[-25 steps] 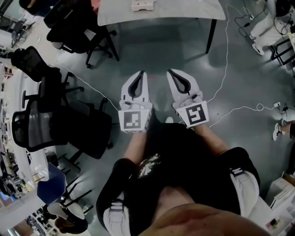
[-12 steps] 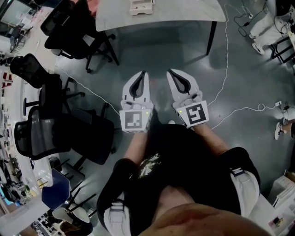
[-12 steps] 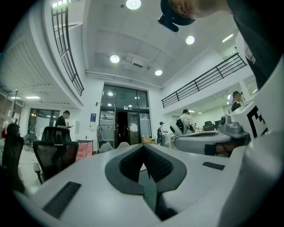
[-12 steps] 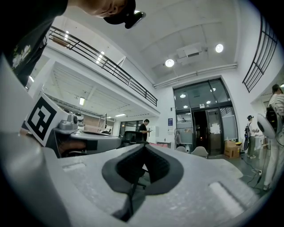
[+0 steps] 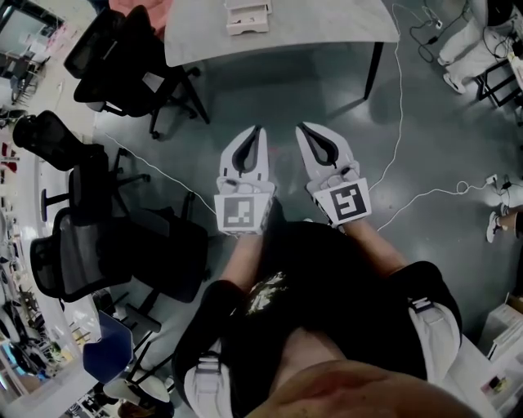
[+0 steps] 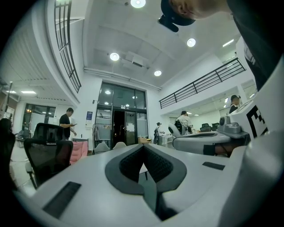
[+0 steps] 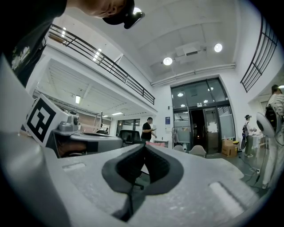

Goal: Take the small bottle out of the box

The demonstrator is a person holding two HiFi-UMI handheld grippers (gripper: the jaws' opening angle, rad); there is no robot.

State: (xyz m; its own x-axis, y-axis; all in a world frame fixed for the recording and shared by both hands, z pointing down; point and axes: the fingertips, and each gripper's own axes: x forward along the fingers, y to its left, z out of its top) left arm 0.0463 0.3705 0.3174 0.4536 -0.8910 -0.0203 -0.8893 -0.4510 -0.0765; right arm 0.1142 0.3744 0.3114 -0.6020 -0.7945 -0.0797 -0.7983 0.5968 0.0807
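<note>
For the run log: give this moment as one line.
left hand-held gripper: shut, empty | right hand-held gripper: shut, empty | box: on table, untouched

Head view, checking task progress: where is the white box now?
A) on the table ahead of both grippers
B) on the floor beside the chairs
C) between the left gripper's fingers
A: the white box sits on the table at the frame's top, beyond the left gripper and right gripper.
</note>
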